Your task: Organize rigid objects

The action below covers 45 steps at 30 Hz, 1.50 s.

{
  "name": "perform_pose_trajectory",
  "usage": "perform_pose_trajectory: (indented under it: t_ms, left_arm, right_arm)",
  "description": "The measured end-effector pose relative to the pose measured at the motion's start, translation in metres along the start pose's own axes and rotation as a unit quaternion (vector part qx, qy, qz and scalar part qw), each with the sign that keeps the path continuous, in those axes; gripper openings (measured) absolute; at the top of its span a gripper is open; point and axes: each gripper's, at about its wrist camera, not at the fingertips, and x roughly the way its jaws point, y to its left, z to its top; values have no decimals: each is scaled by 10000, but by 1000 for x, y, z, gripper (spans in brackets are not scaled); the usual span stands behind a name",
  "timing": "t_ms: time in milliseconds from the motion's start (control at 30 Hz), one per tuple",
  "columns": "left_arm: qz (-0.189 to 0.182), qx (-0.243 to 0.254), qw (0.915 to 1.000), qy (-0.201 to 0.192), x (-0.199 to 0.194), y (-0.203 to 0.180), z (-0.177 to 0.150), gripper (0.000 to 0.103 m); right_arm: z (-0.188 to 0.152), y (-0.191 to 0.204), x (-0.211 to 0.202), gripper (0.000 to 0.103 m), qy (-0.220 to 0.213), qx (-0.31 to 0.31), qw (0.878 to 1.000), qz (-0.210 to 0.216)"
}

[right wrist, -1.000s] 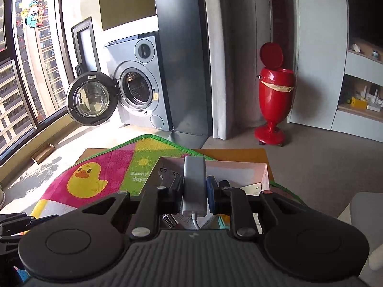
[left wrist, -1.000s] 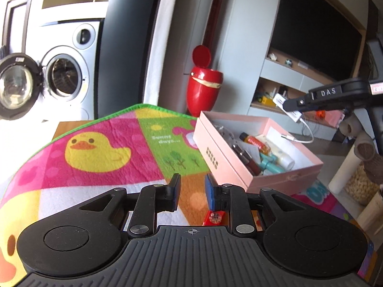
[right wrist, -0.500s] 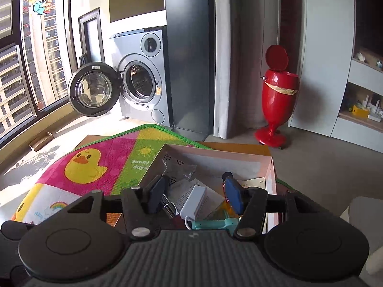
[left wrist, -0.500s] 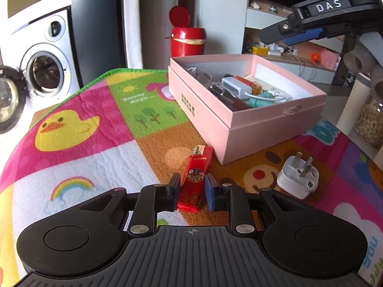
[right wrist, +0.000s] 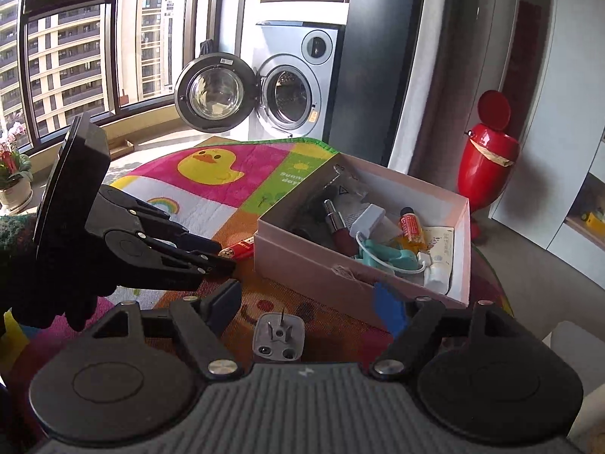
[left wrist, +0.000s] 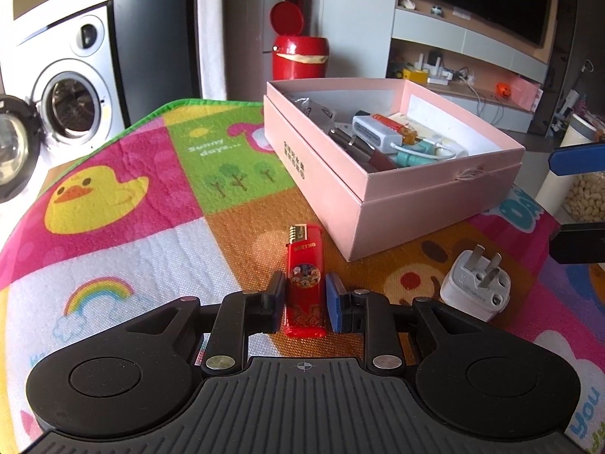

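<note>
Left gripper [left wrist: 304, 295] now lowered around the red lighter [left wrist: 304, 283], fingers narrowly parted on either side, grip unclear, right gripper [right wrist: 308, 304] dropped to the white plug [right wrist: 279, 336], spread wide, holding nothing, pink box [left wrist: 435, 204] just ahead.

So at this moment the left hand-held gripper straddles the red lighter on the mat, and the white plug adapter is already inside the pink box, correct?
Not quite. The left hand-held gripper does straddle the red lighter, but the white plug adapter is not inside the pink box; it lies on the mat in front of the box. The left wrist view shows this, and the right wrist view has it between the open right hand-held gripper fingers.
</note>
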Motion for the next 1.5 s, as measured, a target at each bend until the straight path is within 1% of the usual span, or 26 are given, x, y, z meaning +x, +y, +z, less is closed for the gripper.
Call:
perform_pose_trajectory:
  t_ms: [167,433,600,667,767,800,833,867,933,967,1100,1200,1267,1400,1500]
  left_arm:
    - [-131,-21,9999,-29,-10,-7,-10,27]
    - [-188,186,9996,56,-34,-25,-29,27]
    - [-74,40,9998,190,-32,-29,-26,27]
    - [-24,-6,9996,266,-31,-31,-23,27]
    - [-10,-119,9994,326,-30,-30,-21,28]
    - [-23,-171,9993,336,-30,-29,-21,28]
    - [-36,-213,9992,342,-30,-28,-21,28]
    - [-53,-250,9991,344,-30,-28,-21,28]
    - [-72,-285,9990,337,-30,-27,-22,28]
    - [-75,-292,9990,329,-31,-27,-22,28]
    - [-5,-66,9998,207,-33,-33,-26,28]
    - [123,123,9998,0,-36,-40,-34,27]
    - [125,199,9997,-87,-39,-44,-38,27]
    - [-239,234,9994,-60,-48,-50,-43,26]
    - [-391,425,9983,-24,-54,-62,-45,26]
  right_arm:
    - [-10,2,11,77,191,191,9995,145]
    - [-27,8,36,77,496,314,9981,208]
    - [-32,2,51,77,619,560,9963,200]
    - [-33,1,55,75,645,614,9957,244]
    - [-35,5,58,64,647,522,9962,275]
    - [-35,7,60,57,645,481,9964,263]
    - [-35,8,60,54,639,443,9967,243]
    - [-35,9,61,52,626,417,9969,231]
    - [-33,11,61,39,589,375,9973,217]
    - [-32,11,61,39,582,352,9975,209]
    - [-31,14,49,39,489,316,9980,263]
    - [-34,19,30,39,349,162,9991,200]
    - [-37,20,17,39,254,74,9995,174]
    - [-44,12,-15,39,64,136,9997,180]
    - [-46,-1,-37,39,-142,312,9994,83]
